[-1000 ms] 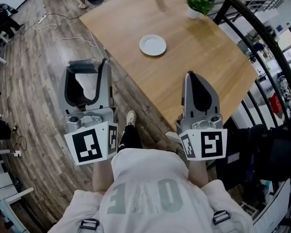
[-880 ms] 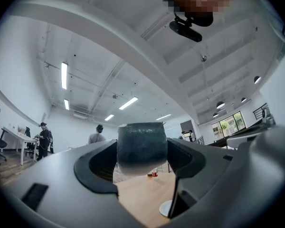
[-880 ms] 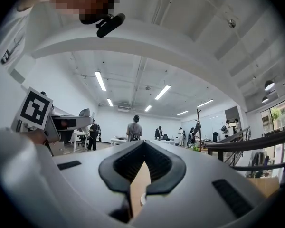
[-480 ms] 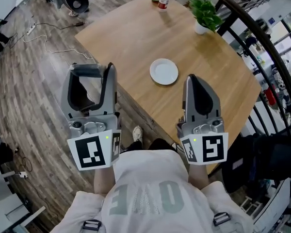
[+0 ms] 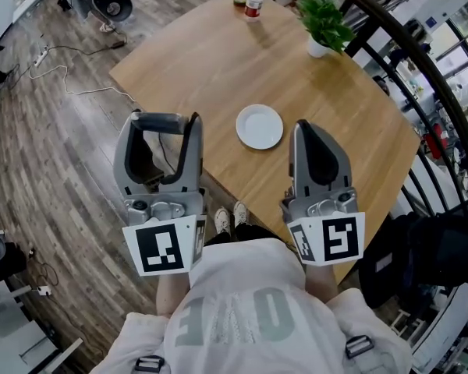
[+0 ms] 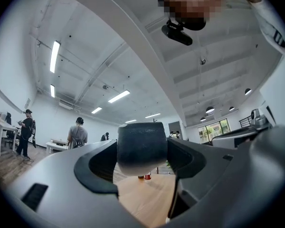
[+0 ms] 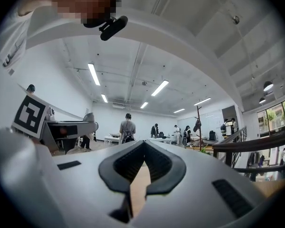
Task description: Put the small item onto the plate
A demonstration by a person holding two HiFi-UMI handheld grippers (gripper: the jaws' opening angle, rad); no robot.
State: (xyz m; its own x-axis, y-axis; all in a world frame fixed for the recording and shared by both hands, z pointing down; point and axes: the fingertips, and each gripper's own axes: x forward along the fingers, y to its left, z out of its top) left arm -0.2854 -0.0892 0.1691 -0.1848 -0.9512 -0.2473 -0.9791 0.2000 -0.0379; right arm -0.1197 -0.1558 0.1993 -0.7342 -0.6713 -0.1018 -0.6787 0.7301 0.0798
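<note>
Now, left hand-held gripper (image 5: 163,123): jaws set wide and clamped on the small item (image 6: 142,147), a dark, stubby, rounded cylinder pressed between both pads.
Right hand-held gripper (image 5: 310,135): jaws together, only a thin slit between them, nothing held.
Where the item is: at the left gripper's tips, raised above the near edge of the counter (image 5: 210,61), not yet over the plate.
Plate (image 5: 259,126): white and bare, ahead and to the right of the left gripper's tips, just left of the right gripper's tip.
Handling, as a guess: it looks light, matte and somewhat soft, so it is unlikely to slip. The grip across its curved sides seems sound. Its round form may roll if released on its side or from high up.
Left gripper view alone: shows the pads meeting the item, which the head view leaves unclear.
Head view alone: shows the plate and both grippers' layout; neither gripper view catches the plate.
Farther out: a potted plant (image 5: 321,18) and bottles (image 5: 253,2) at the counter's far side.
</note>
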